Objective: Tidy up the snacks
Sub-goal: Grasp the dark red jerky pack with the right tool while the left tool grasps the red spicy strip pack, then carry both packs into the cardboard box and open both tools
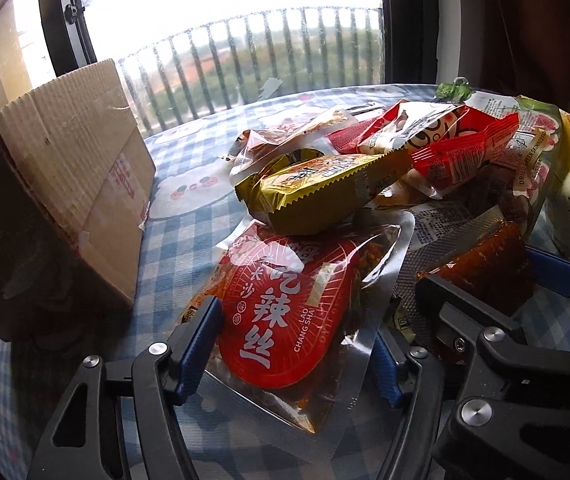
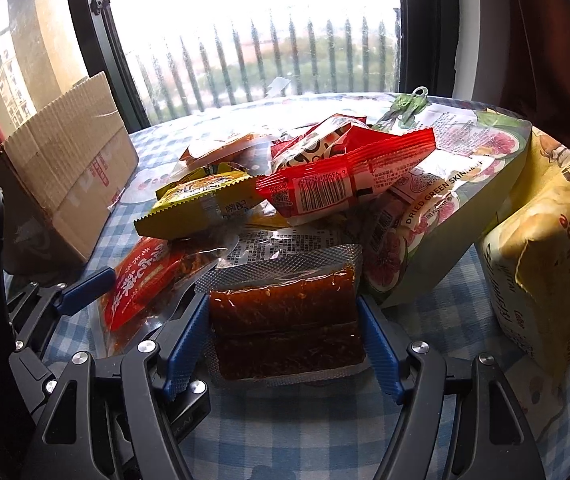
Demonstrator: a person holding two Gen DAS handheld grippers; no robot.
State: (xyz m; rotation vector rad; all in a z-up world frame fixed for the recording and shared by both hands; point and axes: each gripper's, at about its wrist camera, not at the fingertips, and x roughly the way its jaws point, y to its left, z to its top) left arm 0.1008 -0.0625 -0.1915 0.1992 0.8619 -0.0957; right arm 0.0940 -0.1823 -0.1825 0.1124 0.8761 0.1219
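**Two packets flanked, box waiting on the left**

The red spicy-strips packet [image 1: 285, 320] lies flat on the checked tablecloth [image 1: 189, 232], its long axis running away from me toward the pile, its far end tucked under the yellow-green packet [image 1: 317, 196]. My left claw [image 1: 297, 344] sits astride its near half: one blue finger [image 1: 201, 344] presses the left edge and the other touches the right edge, so I judge it pinched across its width.

Just to its right lies the dark brown slab in clear vacuum wrap [image 2: 285, 320], also pointing lengthwise away from me. My right claw [image 2: 281, 344] brackets it, blue pads close along both sides; whether they are truly pressing I cannot tell.

Behind these, the heap: a red wrapper with a barcode [image 2: 341, 184] on top, a dried fig bag [image 2: 445, 216] leaning at the right, a yellow bag [image 2: 545, 264] beyond it.

The cardboard box [image 1: 73, 188] stands to the left of everything, flap raised, opening dark; I cannot see what is inside. My left claw is the nearer one to it, so the red packet likely goes first: lift it clear from under the yellow-green packet, then swing left.
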